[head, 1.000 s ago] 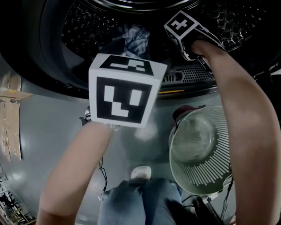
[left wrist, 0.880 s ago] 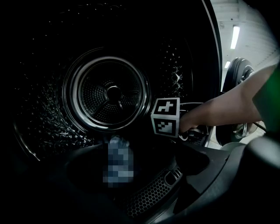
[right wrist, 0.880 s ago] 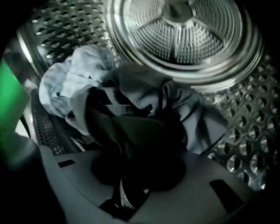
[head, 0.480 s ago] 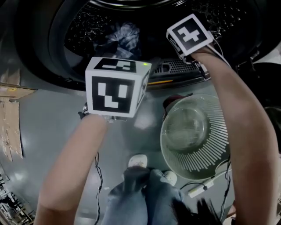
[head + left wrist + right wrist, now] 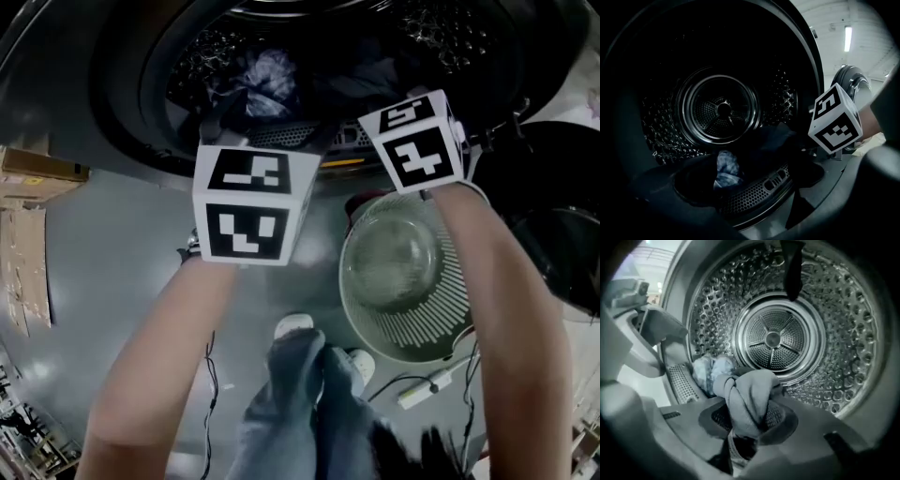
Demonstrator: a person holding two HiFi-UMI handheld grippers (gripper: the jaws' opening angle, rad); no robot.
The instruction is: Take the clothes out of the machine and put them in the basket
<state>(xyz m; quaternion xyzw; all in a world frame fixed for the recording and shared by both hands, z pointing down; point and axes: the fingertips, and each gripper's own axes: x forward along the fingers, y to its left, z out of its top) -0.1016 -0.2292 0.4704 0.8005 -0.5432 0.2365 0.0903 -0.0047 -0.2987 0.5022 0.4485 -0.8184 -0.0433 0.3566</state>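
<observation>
Right gripper view first: the right gripper [image 5: 747, 434] has just been closing its jaws, and they are pinched down on a bunched grey garment [image 5: 749, 397]. The garment stands knotted right in front of the lens, above the perforated grille [image 5: 683, 383] at the mouth. Behind it, a blue-and-white cloth [image 5: 708, 370] lies low at the left of the drum [image 5: 825, 310].

Over to the left gripper view: the left gripper [image 5: 754, 201] has its jaws spread wide with nothing between them, aimed into the dark drum from just outside. The blue-and-white cloth sits low ahead of it, untouched. The right gripper's marker cube [image 5: 834, 124] shows at the right edge.

Head view now: both grippers are at the mouth of the machine [image 5: 122, 103]. The basket [image 5: 450, 319] stands on the floor [image 5: 103, 253] just below the opening, under the right forearm.

So the grey garment is gripped but not yet clear of the machine, and the blue-and-white cloth waits inside.

Here's the danger. That grip looks to be on one fold of a knot, so a hard pull could let the fold slip free. A trailing end could catch on the grille or drag the blue-and-white cloth out with it. If either one misses the basket, it lands on the floor.
</observation>
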